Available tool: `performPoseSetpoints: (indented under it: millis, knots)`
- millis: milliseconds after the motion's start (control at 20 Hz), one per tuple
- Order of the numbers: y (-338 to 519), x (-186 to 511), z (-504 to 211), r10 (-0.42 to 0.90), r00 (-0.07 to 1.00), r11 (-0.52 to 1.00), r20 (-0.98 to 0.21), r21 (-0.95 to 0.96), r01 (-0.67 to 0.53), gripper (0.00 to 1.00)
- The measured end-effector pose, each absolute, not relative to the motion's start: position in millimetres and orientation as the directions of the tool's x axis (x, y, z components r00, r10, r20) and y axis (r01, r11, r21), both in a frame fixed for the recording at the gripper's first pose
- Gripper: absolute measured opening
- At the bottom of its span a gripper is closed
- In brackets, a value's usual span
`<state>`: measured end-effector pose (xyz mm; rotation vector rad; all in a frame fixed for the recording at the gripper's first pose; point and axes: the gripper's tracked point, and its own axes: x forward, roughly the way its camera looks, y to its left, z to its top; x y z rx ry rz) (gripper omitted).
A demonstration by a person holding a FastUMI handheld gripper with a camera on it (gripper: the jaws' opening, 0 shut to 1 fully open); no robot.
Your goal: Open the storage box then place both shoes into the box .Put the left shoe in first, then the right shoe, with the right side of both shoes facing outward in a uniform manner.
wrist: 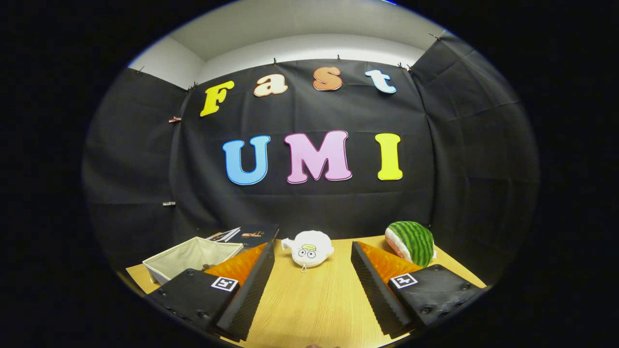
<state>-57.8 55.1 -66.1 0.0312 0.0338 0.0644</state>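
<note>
**Jaws wide apart over a bare stretch of tabletop**

Over on the left, a shallow fabric storage box (193, 256) sits near the tabletop's edge, its pale lining showing and its top open (nothing inside it that I can make out from here). It lies beyond the left finger and partly behind it. Just behind the box, against the black cloth wall, a dark book or booklet (251, 233) lies flat with a few lighter pages beside it; it is too small to tell more.

The gripper (309, 295) hangs low over the wooden tabletop (309, 309), its jaws released and spread wide, holding nothing. Between the two fingers there is only bare wood grain. Each finger carries a small square black-and-white marker on its upper face.

Ahead of the fingers and roughly midway between them rests a small white plush toy (308, 248) with a cartoon face and a little yellow patch on top (round and soft-looking, with a short loop hanging from its underside). It sits well clear of both fingers, close to the back wall.

Further right, beyond the right finger, a plush piece shaped like a watermelon slice (412, 242) stands near the far corner of the tabletop, its green striped rind facing up and a strip of pale and pink flesh showing on its left side. It is apart from the white toy and not touching the finger in front of it.
</note>
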Motion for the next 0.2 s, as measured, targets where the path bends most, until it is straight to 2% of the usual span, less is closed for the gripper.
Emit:
performPoseSetpoints:
  millis: [200]
  knots:
    - [68, -59, -55, 0.091, 0.996, 0.996, -0.001, -0.022, -0.091, 0.98]
